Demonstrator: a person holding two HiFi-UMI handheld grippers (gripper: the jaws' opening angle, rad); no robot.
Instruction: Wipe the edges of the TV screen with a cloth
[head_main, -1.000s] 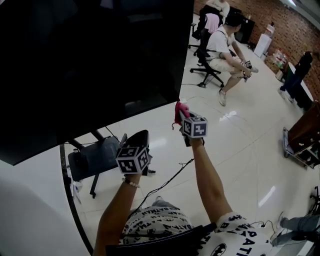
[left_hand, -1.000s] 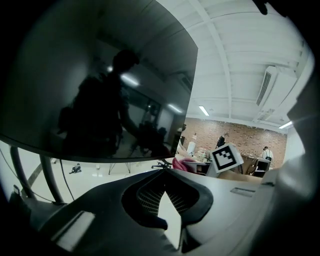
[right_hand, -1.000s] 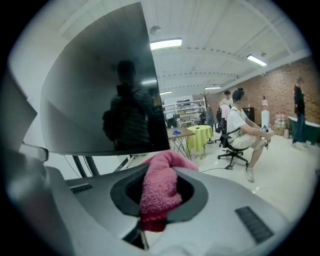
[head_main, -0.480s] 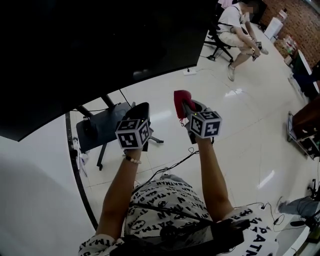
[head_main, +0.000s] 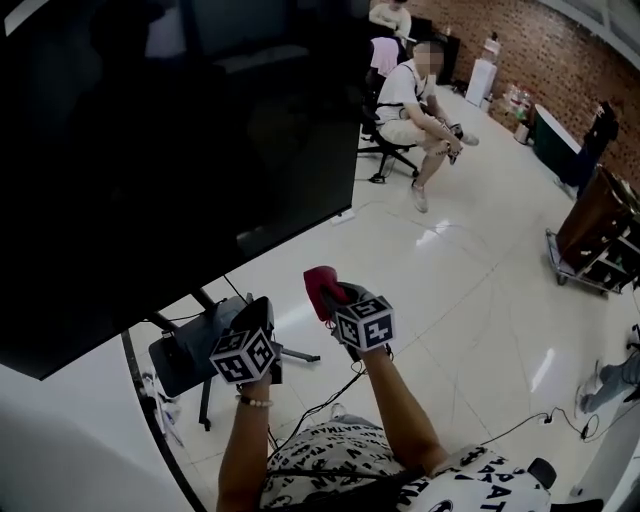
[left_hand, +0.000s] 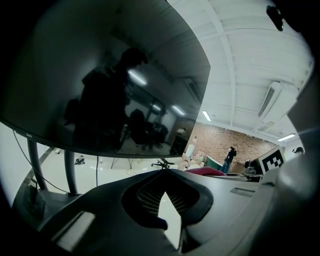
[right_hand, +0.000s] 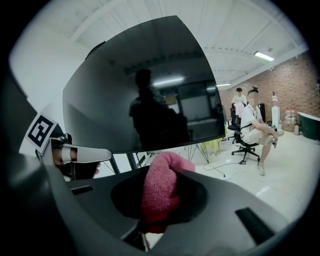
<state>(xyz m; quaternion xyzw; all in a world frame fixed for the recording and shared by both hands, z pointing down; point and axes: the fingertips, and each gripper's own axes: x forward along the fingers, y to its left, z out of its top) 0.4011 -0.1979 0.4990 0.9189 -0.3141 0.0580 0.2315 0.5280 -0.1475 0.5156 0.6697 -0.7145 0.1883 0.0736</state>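
- The TV screen (head_main: 150, 150) fills the upper left of your head view, dark and glossy, tilted on its black stand (head_main: 190, 352); its lower edge runs from low on the left up towards the right
- Your left forearm reaches forward from your torso, bare, with a bead bracelet (head_main: 253, 402) at the wrist; it holds the left gripper (head_main: 258, 310) low in front of the stand, below the screen's lower edge and clear of it
- In the left gripper view the jaws are together at the tips with nothing between them, only a sliver of pale floor showing through the gap behind
- Your right forearm runs forward alongside the left, also bare, and the right gripper (head_main: 335, 298) sits just beside the left one, a little further ahead
- The right jaws are clamped on the pink cloth (head_main: 321, 291), which bunches up and stands out past the tips; the cloth hangs below the screen's lower edge, not touching the glass
- A thin black cable (head_main: 325, 400) trails from the right gripper back towards your body
- Further right, well apart from you, a person (head_main: 412, 100) sits on an office chair on the shiny white floor (head_main: 480, 260), with a brick wall (head_main: 560, 55) behind
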